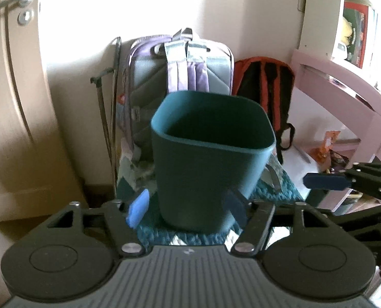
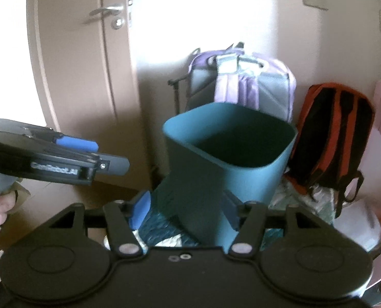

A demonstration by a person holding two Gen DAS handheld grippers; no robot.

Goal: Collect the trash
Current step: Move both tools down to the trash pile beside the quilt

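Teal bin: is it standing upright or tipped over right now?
Upright. The teal bin stands on its base on the knitted mat, mouth facing up. Its inside is too dark to tell whether it holds anything.

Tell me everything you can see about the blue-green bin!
The bin is dark teal, smooth like plastic, with a squarish rounded rim and sides that narrow toward the bottom. It has no lid and looks dark inside; no trash shows in it. It stands upright on a teal knitted mat. Behind it lean a purple backpack and an orange backpack. Both claws, left claw and right claw, are open in front of it, not gripping it.
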